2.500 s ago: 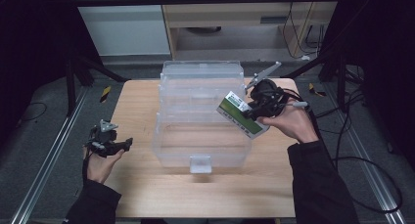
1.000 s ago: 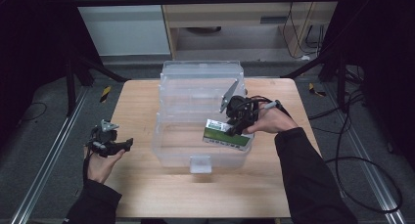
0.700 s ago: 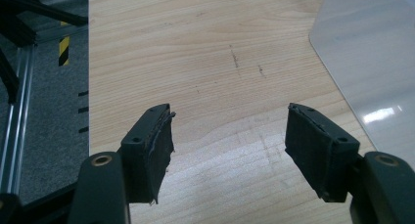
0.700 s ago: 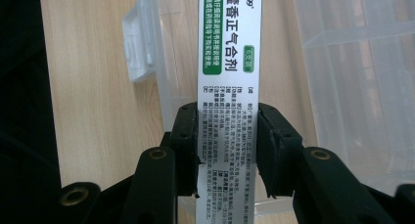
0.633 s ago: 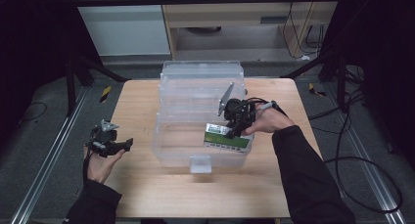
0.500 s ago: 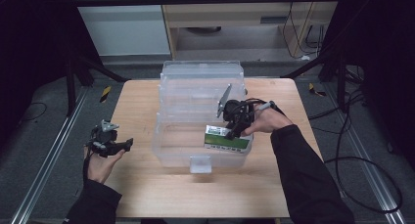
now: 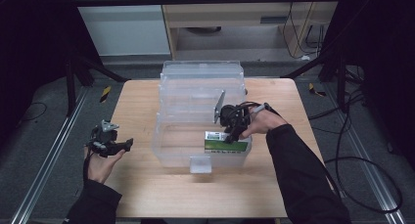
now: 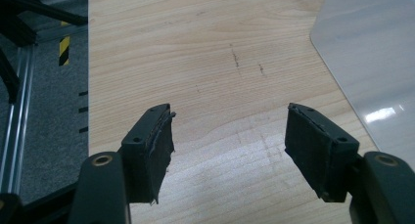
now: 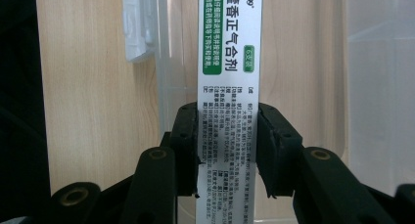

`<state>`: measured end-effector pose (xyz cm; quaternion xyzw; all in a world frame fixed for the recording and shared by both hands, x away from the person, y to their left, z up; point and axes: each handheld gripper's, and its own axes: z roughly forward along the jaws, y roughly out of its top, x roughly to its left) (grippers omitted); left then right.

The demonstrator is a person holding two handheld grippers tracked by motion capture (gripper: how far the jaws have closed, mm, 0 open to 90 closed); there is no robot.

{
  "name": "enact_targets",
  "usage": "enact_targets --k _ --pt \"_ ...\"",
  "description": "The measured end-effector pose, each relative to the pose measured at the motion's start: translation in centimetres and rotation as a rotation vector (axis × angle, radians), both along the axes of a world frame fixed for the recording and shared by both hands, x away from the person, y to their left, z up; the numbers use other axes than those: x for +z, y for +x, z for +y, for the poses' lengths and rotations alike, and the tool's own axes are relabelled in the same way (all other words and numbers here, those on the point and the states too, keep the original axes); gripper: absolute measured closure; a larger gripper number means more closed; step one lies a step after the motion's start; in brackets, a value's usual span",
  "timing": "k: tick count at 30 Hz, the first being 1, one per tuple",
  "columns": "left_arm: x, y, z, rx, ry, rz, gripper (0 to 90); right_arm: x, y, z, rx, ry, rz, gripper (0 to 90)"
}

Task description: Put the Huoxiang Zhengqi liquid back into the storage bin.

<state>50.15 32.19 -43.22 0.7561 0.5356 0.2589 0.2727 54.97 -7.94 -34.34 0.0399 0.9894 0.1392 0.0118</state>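
A white and green medicine box (image 7: 225,142) (image 9: 229,62) sits low inside the front part of a clear plastic bin (image 7: 176,153), near its right wall. My right gripper (image 7: 232,134) (image 9: 227,145) reaches down into the bin and is shut on the box, its pads pressing both narrow sides. The printed face of the box runs up the right gripper view. My left gripper (image 7: 113,145) (image 8: 229,141) rests over bare wood at the table's left, open, with nothing between its fingers.
The bin's clear lid (image 7: 200,79) stands open behind it at the table's far side. A white latch (image 7: 200,164) juts from the bin's front wall. The wooden table (image 7: 147,194) ends at metal rails, and cables trail on the floor at right.
My right gripper has carried the medicine box from above the bin's right rim leftward and down into the bin's front section. The left gripper has stayed where it was.
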Motion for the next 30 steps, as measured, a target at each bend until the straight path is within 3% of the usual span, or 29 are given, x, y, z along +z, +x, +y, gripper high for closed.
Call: enact_targets --k 8,30 --pt "0.0 0.0 0.0 0.0 0.001 0.0 33.7 -0.9 0.0 0.4 0.031 -0.021 -0.003 64.0" --pt "-0.1 0.0 -0.1 -0.004 0.007 0.003 33.6 -3.2 -0.5 1.1 0.029 -0.078 -0.028 63.3"
